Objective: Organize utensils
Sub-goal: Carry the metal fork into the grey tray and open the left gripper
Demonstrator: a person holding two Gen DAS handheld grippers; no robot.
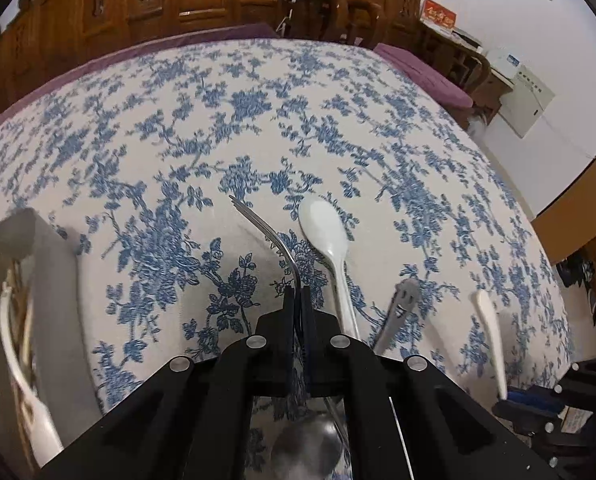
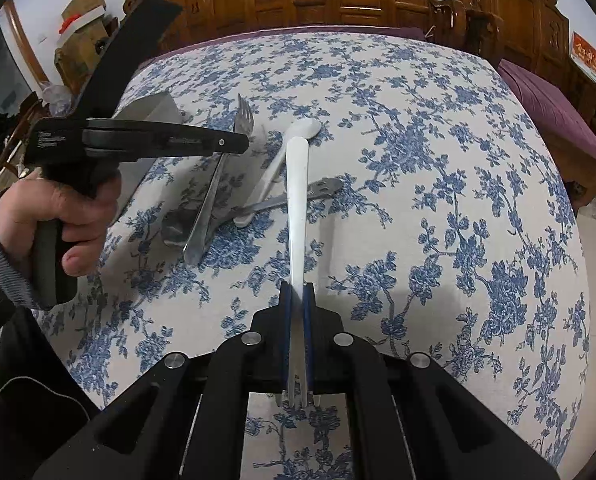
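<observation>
My left gripper (image 1: 297, 294) is shut on a metal fork (image 1: 263, 228), tines pointing away, lifted above the table. In the right wrist view this gripper (image 2: 239, 143) holds the fork (image 2: 213, 184) near a white holder (image 2: 153, 116). My right gripper (image 2: 296, 296) is shut on a white plastic fork (image 2: 298, 200), its handle pointing forward and its tines behind the jaws. A white plastic spoon (image 1: 330, 240) and a metal spoon (image 1: 400, 308) lie on the cloth; both also show in the right wrist view, the white spoon (image 2: 281, 156) and the metal spoon (image 2: 257, 208).
The table wears a blue floral cloth (image 1: 257, 120). A white utensil holder (image 1: 37, 280) with a white utensil in it stands at the left. The white fork's handle (image 1: 490, 328) shows at the right. Wooden cabinets and chairs (image 1: 318, 4) stand behind the table.
</observation>
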